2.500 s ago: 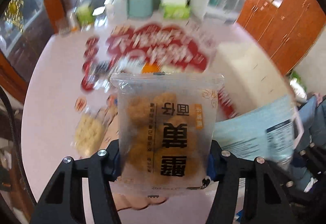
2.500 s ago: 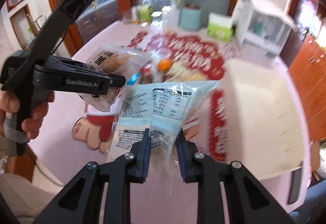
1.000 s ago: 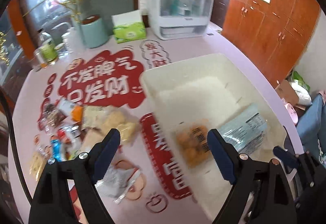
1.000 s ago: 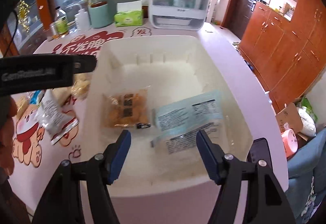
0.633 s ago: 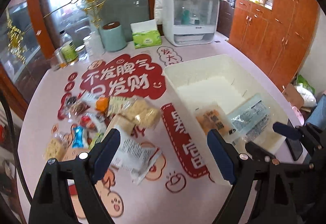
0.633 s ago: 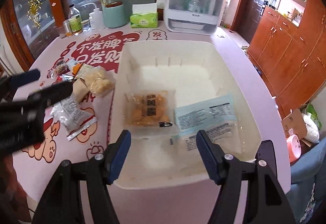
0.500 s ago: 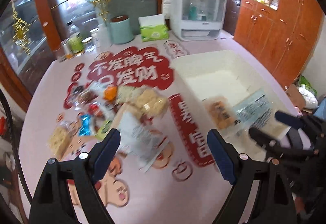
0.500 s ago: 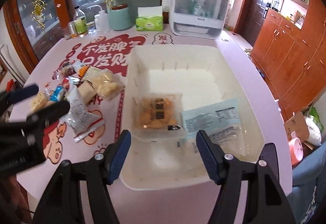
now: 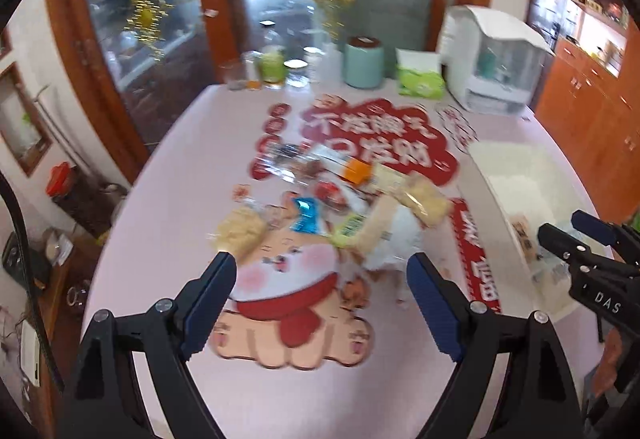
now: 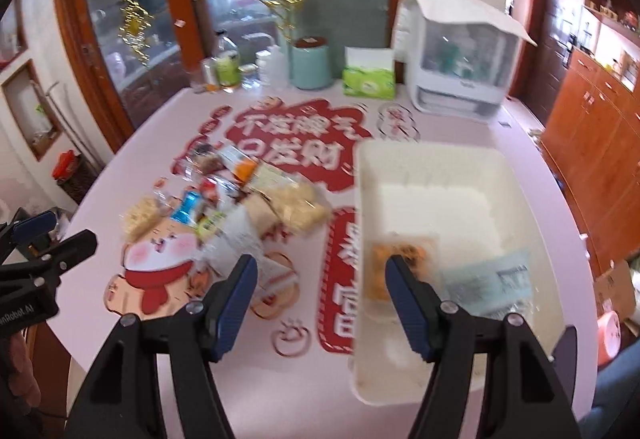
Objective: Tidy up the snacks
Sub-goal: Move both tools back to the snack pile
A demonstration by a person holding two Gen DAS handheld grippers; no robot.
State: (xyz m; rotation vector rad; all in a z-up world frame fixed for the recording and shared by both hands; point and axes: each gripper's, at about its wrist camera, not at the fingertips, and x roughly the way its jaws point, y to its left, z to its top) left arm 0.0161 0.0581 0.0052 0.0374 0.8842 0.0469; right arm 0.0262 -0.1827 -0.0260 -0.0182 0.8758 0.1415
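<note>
Both grippers hang above the pink table (image 10: 460, 127) with nothing between their blue pads. The left gripper (image 9: 320, 279) fills the bottom of the left wrist view, its jaws spread wide over the printed cartoon figure on the tablecloth. The right gripper (image 10: 320, 279) sits at the bottom centre of the right wrist view, jaws parted and empty, straddling the near left wall of the white bin (image 10: 432, 151).

The loose pile of snacks (image 9: 344, 199) lies in the middle of the left wrist view, just above the left gripper's tips: a pale yellow cracker packet, a small blue wrapper, an orange one and a white pouch, all blurred. In the right wrist view the same pile sits left of centre, just beside the bin.

Inside the bin, in the lower right of the right wrist view, lie two packets: an orange snack packet (image 10: 404, 263) partly behind the right pad, and a light blue packet (image 10: 496, 283) to its right.

At the far edge of the table, toward the top of both views, stand a teal canister (image 10: 311, 61), a green tissue pack (image 10: 369, 79) and a white dispenser box (image 10: 460, 63).
</note>
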